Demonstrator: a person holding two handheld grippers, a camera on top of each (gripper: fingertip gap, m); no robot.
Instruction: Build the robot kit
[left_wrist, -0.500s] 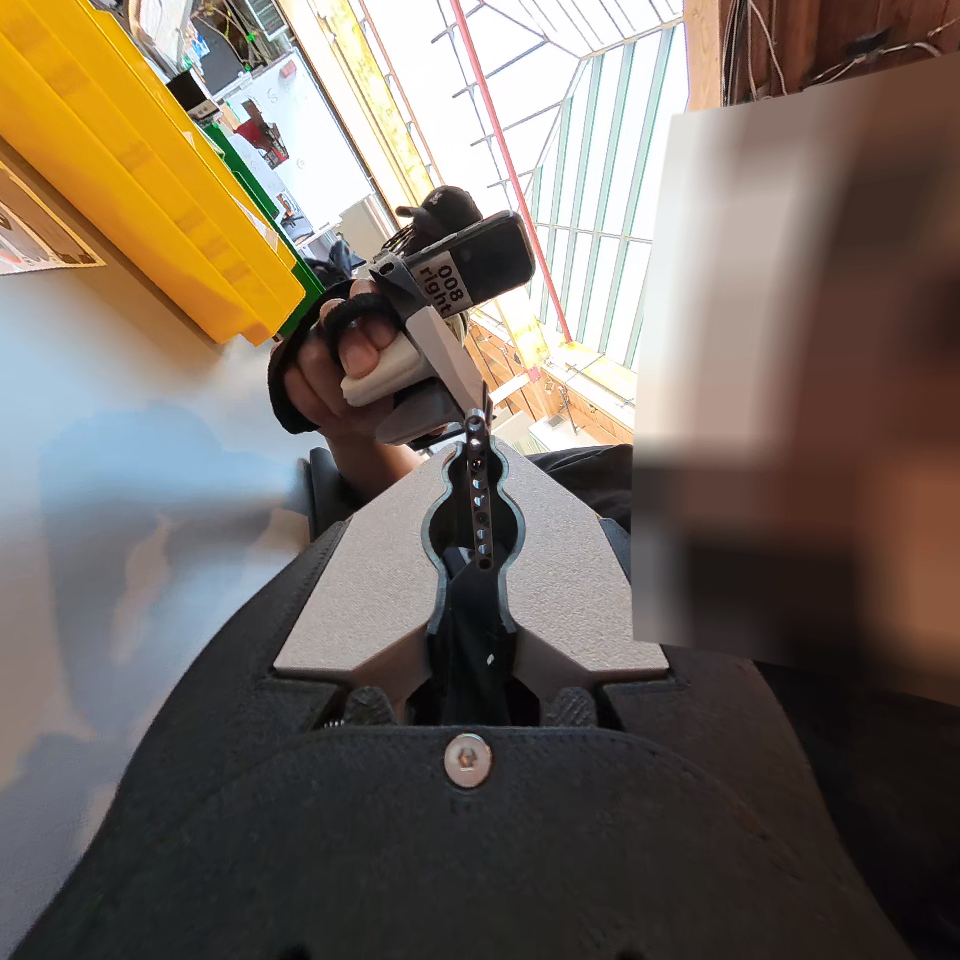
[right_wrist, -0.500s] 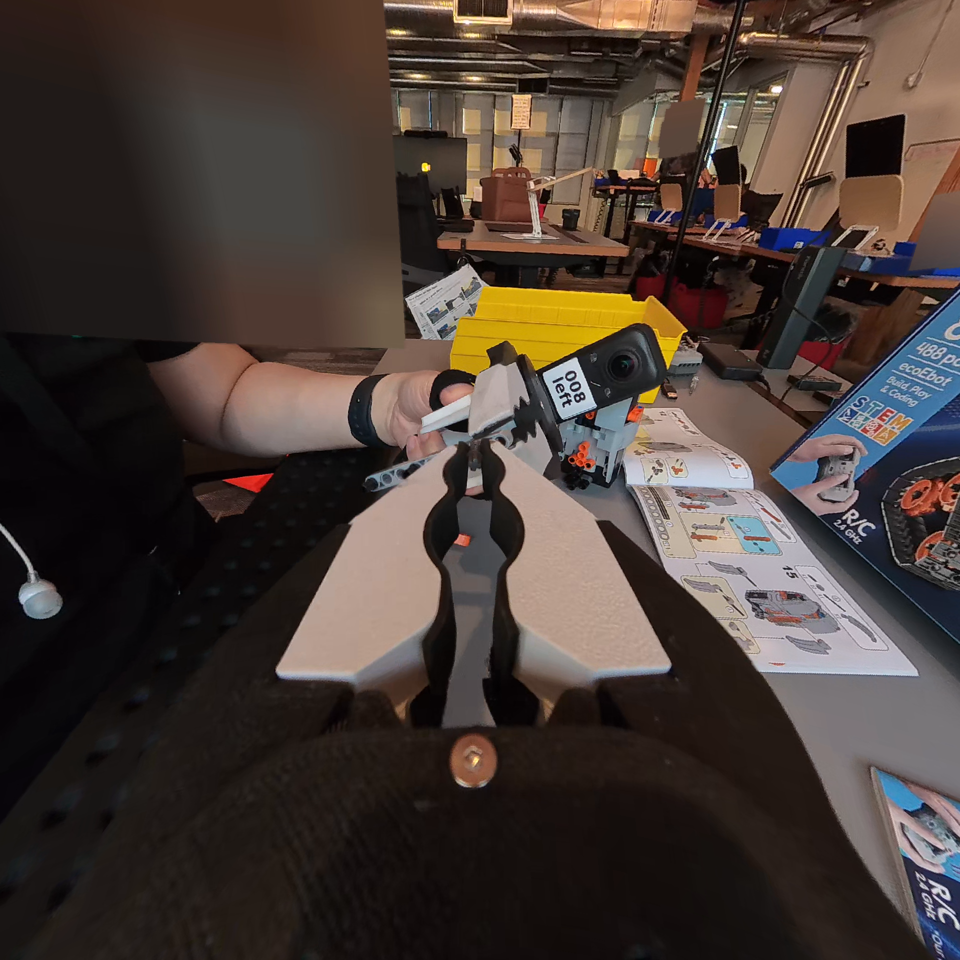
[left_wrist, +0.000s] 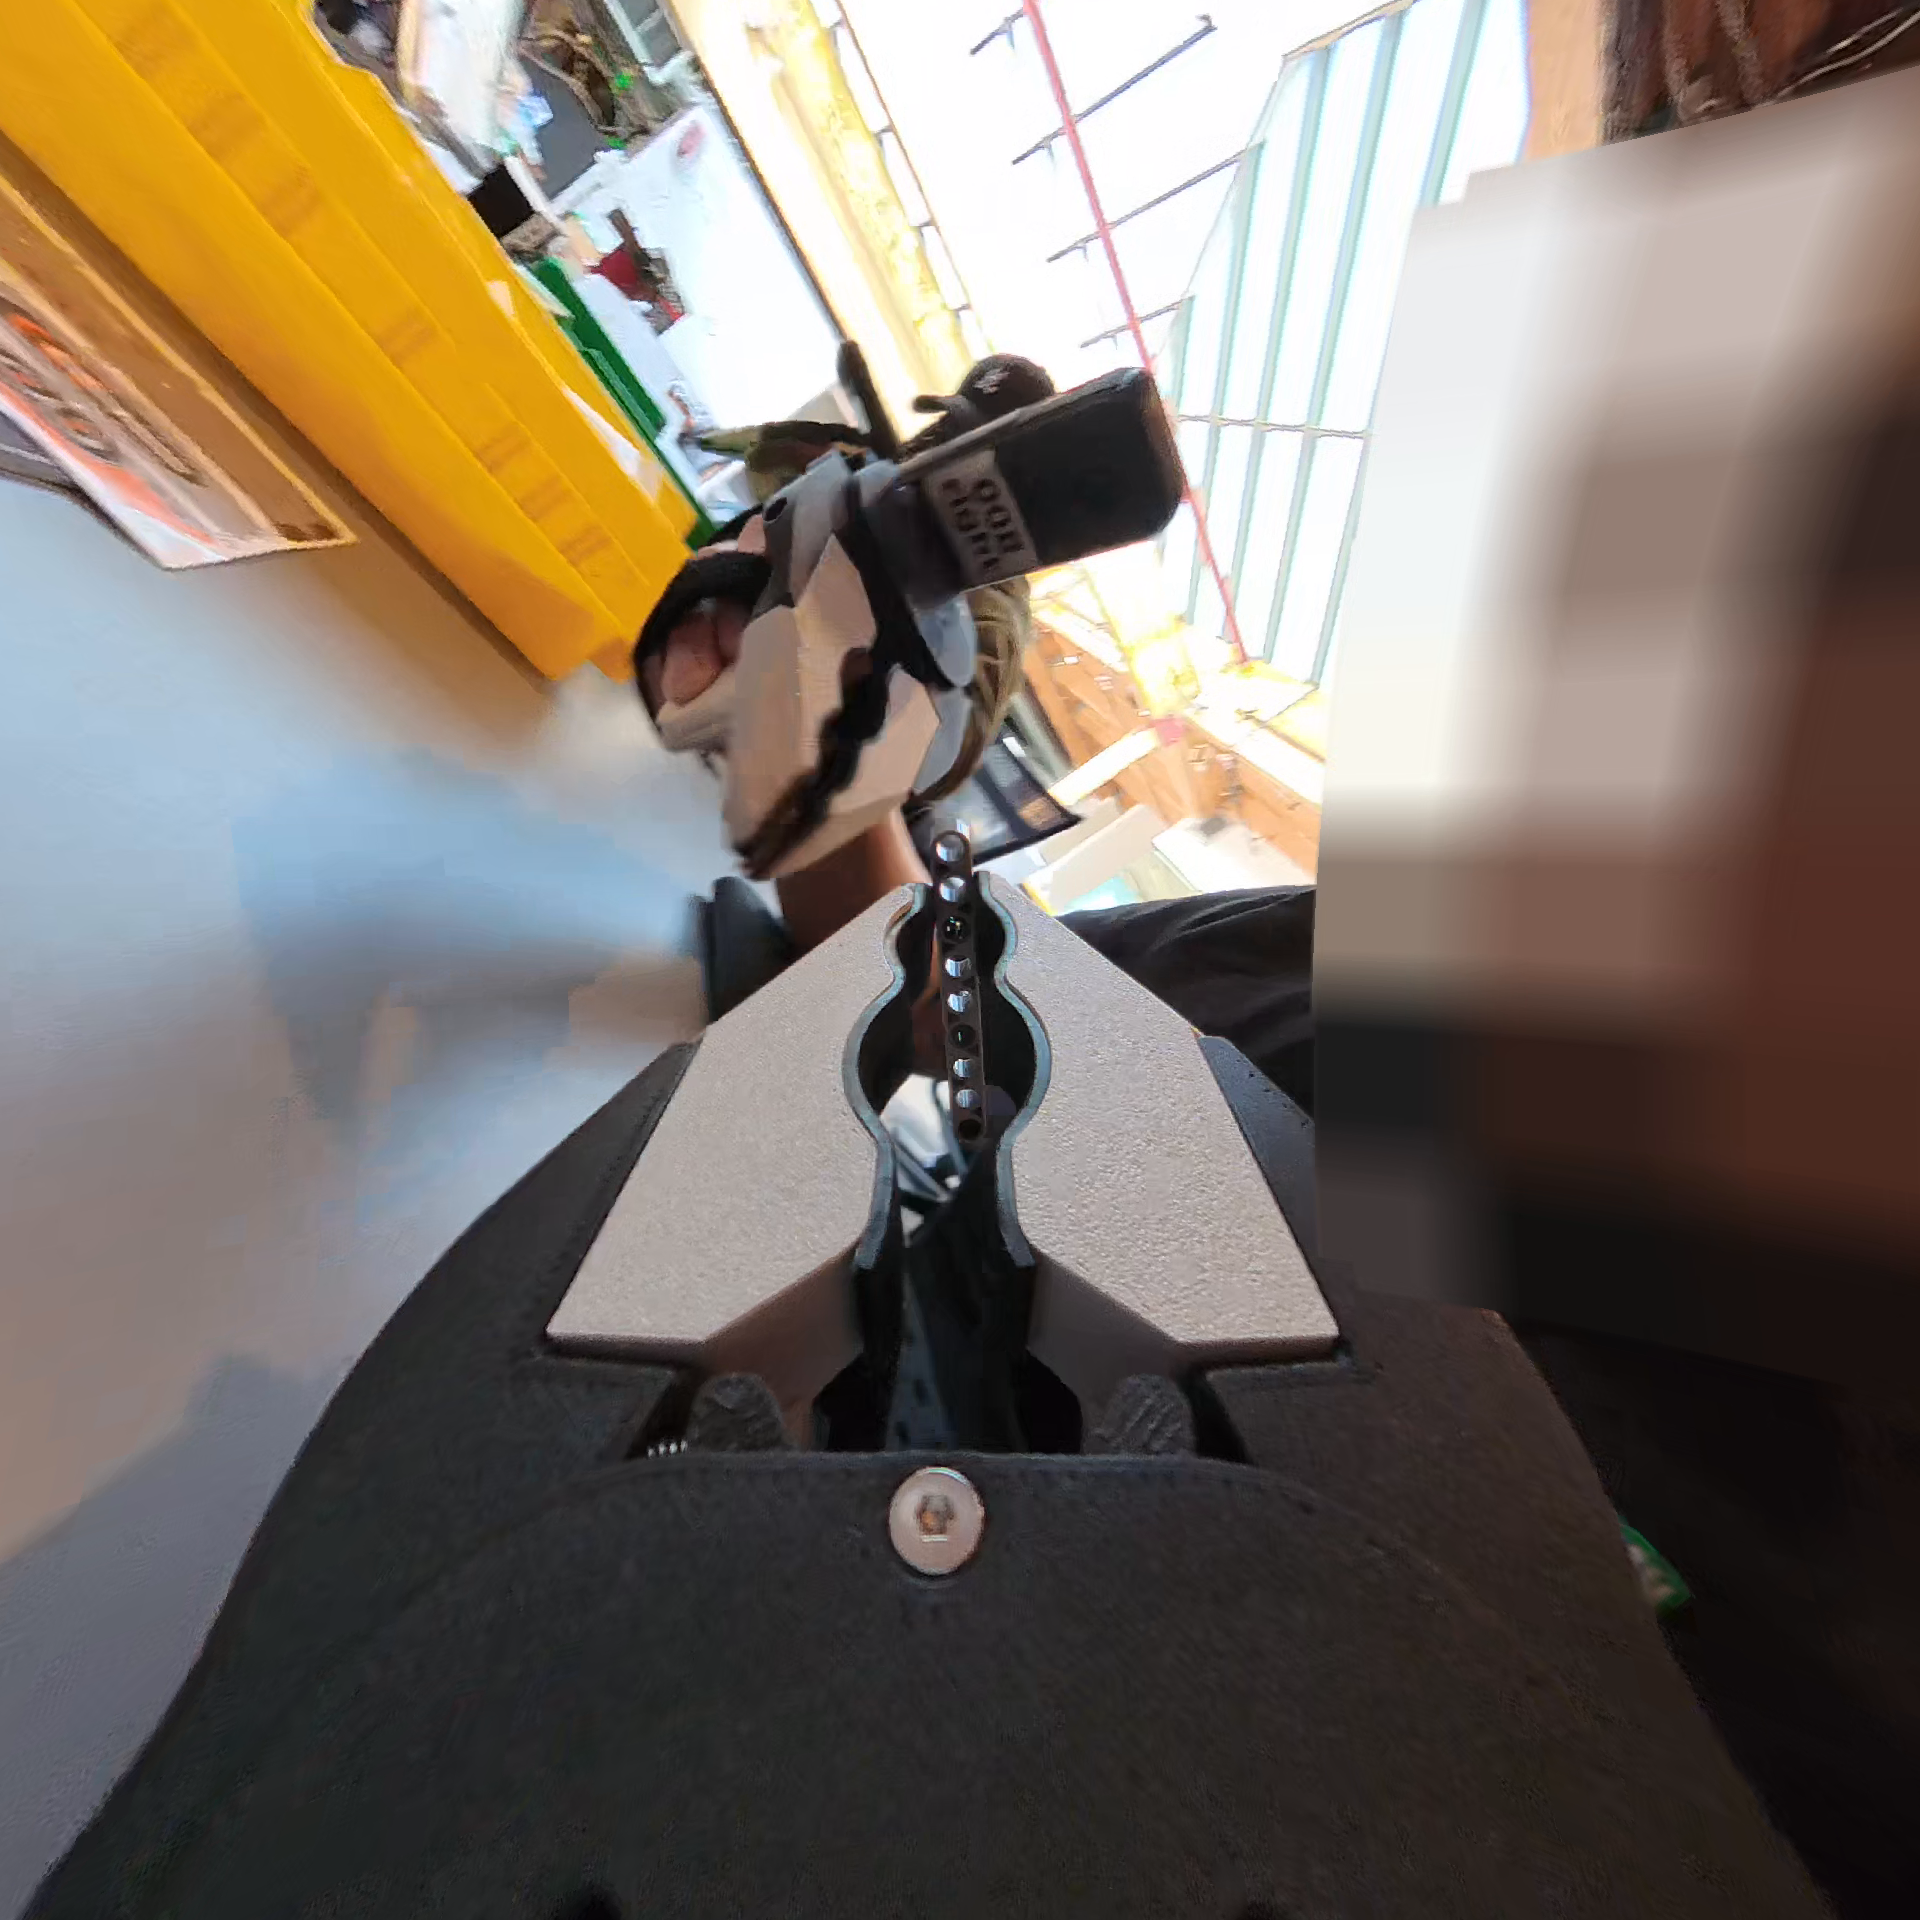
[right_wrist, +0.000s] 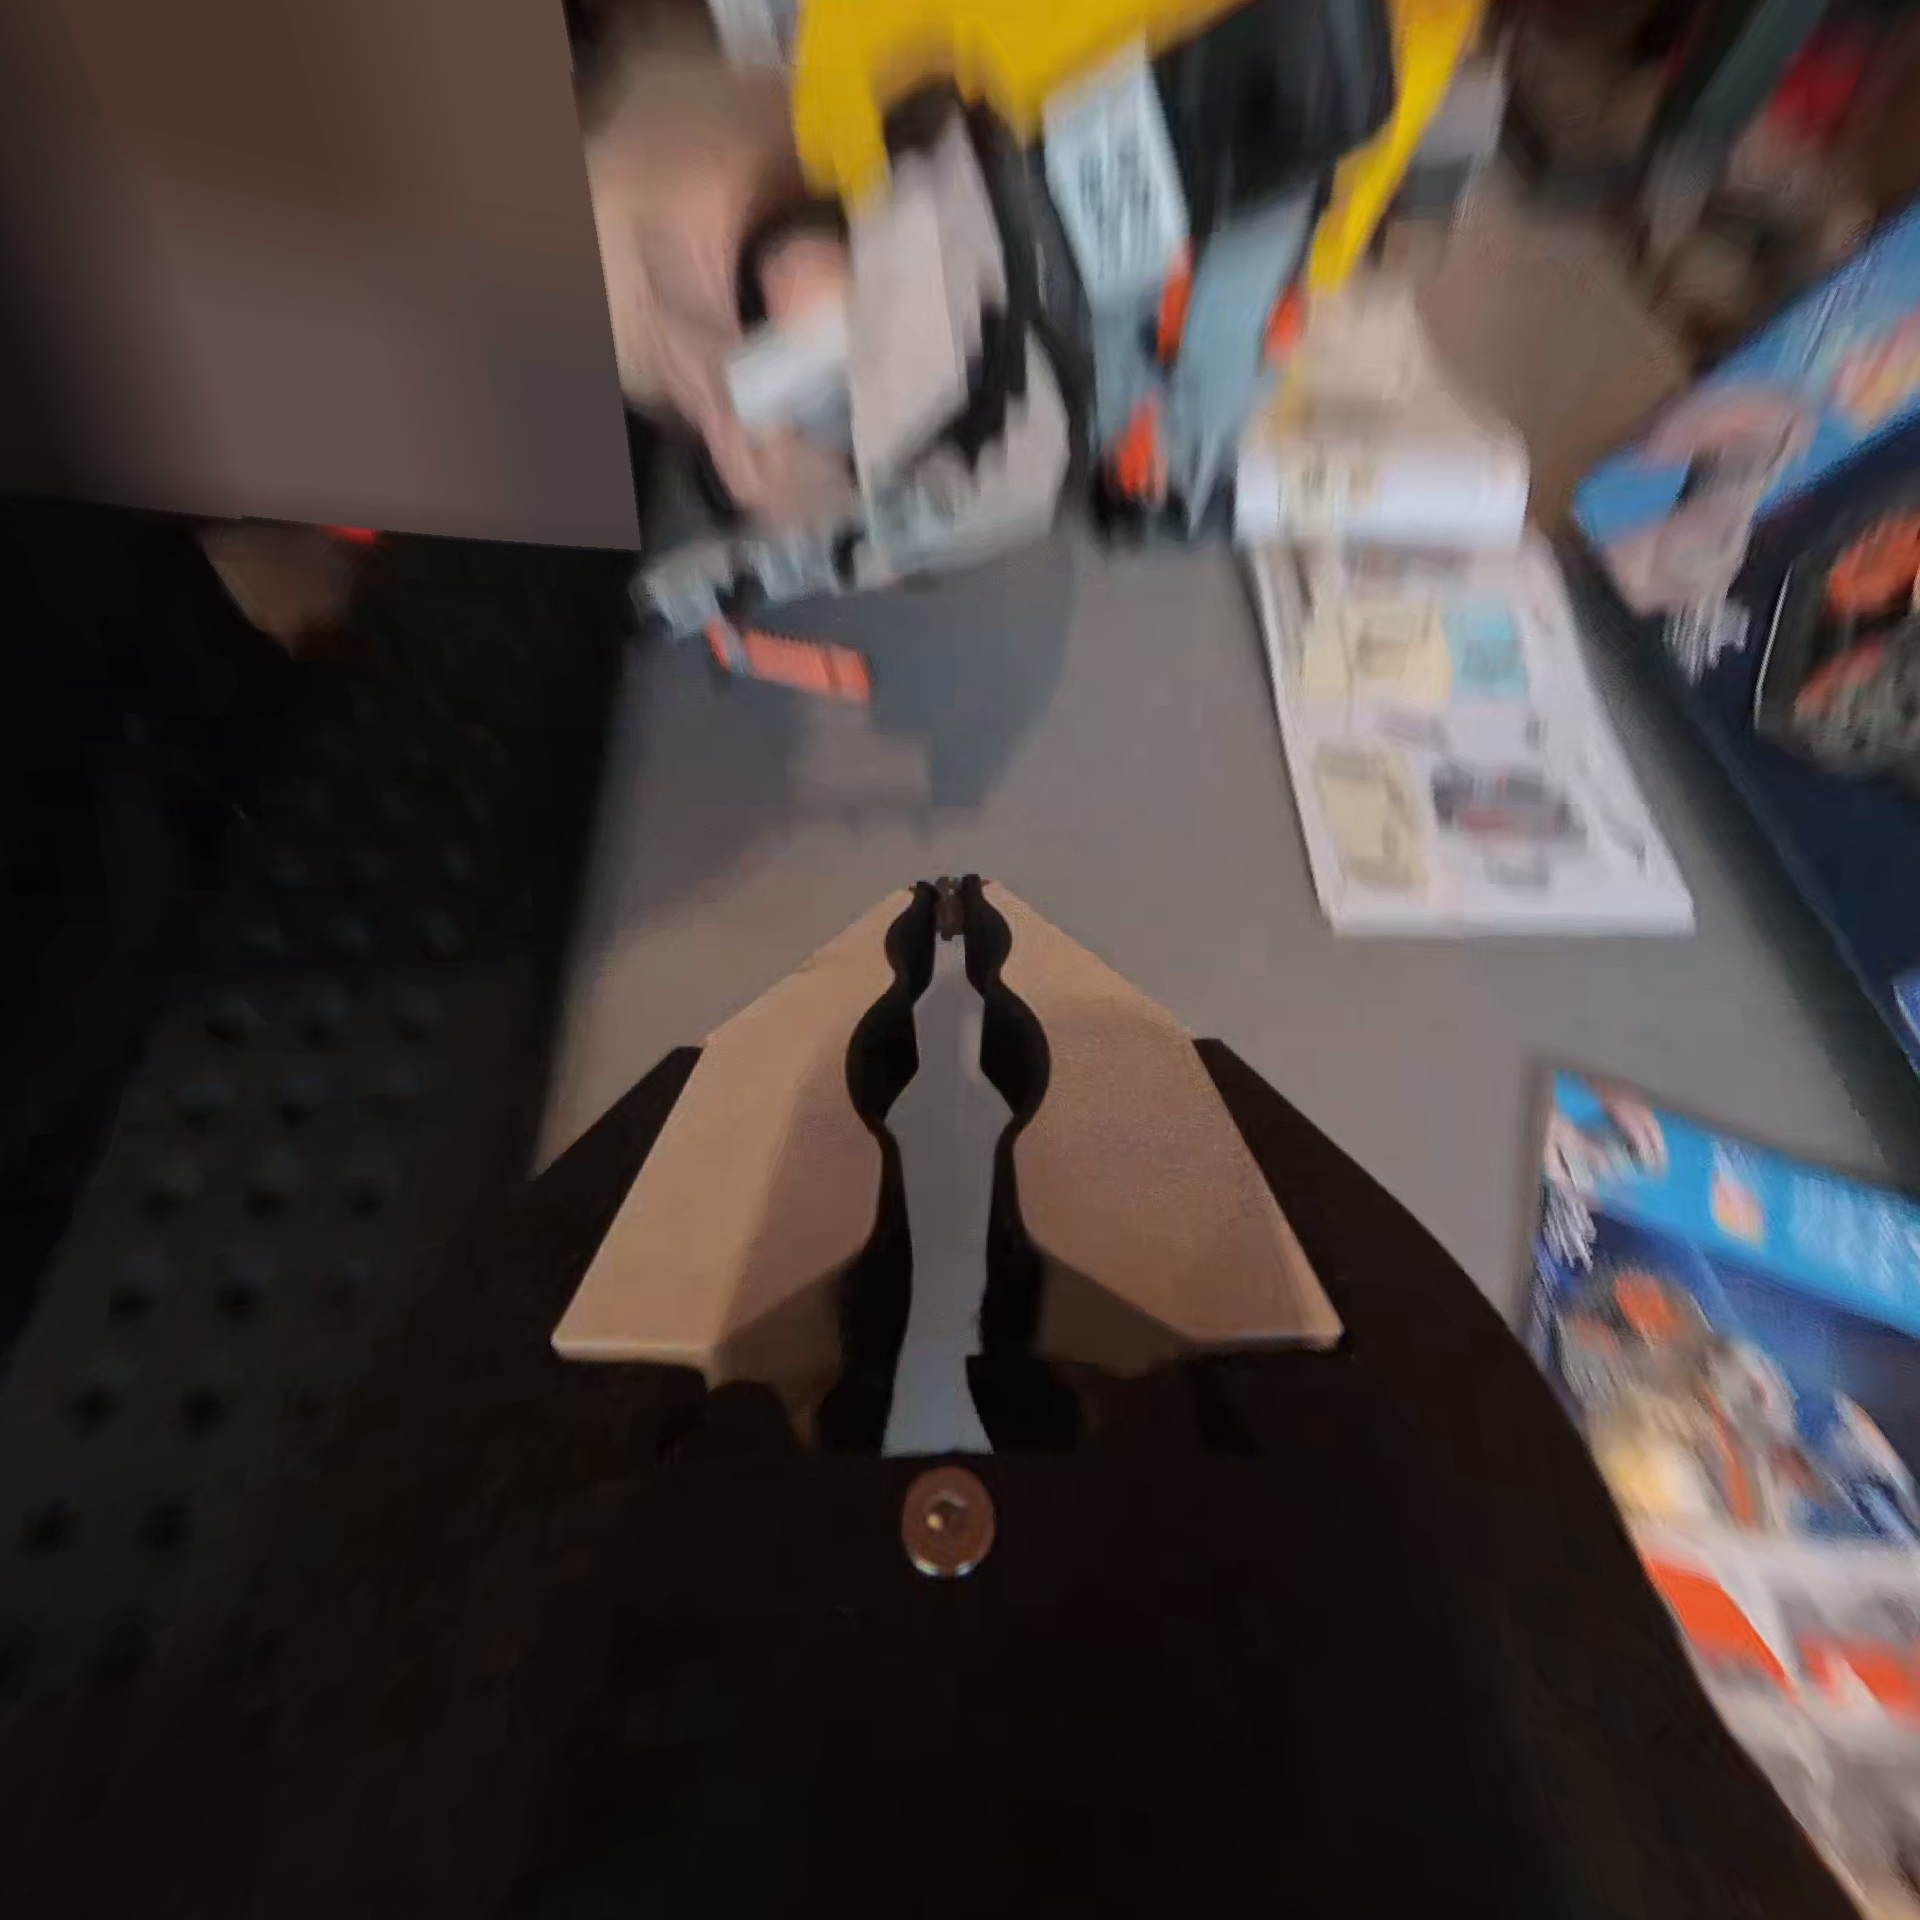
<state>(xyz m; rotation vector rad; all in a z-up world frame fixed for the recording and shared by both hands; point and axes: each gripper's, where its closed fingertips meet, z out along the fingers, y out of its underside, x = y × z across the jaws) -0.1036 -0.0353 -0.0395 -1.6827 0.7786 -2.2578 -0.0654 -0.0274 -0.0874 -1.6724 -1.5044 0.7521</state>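
Note:
My left gripper (left_wrist: 951, 894) is shut on a dark grey beam with a row of holes (left_wrist: 958, 997); the beam's end sticks out past the fingertips. It is held in the air over the grey table (left_wrist: 156, 935). My right gripper (right_wrist: 948, 891) is closed, with a small grey piece pinched at its tips; the right wrist view is badly blurred. In the left wrist view the right gripper (left_wrist: 748, 847) hangs just beyond and left of the beam's end, apart from it. The left gripper (right_wrist: 894, 540) shows blurred in the right wrist view.
A yellow bin (left_wrist: 312, 281) stands at the table's far side. An open instruction booklet (right_wrist: 1455, 727) and blue boxes (right_wrist: 1766, 416) (right_wrist: 1714, 1299) lie to the right. A small orange part (right_wrist: 800, 660) lies on the table. A black perforated mat (right_wrist: 260, 1039) is on the left.
My right gripper has drawn back and down from the beam's end, which it was touching, and is moving fast. My left gripper still holds the beam and has shifted slightly.

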